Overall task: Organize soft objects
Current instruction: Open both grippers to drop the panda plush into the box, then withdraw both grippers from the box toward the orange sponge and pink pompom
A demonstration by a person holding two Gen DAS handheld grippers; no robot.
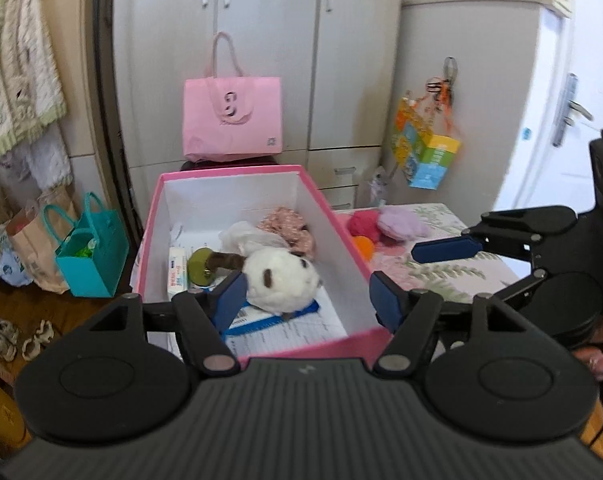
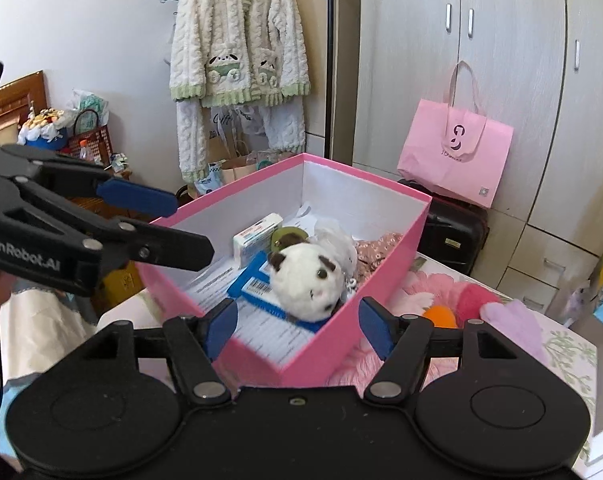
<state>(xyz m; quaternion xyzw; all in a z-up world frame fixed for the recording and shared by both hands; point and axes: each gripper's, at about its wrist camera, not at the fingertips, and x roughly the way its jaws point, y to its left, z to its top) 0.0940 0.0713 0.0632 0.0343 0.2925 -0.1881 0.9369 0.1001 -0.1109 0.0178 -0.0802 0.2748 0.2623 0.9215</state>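
Hovering wide and empty over the box [image 2: 385, 240] where the plush [image 2: 307, 280] already lay, both tools called for a soft, centred pinch on the pompoms [image 2: 475, 300] beside it.

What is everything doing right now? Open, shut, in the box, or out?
Left gripper: open, empty.
Right gripper: open, empty.
Pink box: open, no lid on.
Panda plush: lying in the box.
Purple plush: outside, on the bed.
Wardrobe doors: shut.
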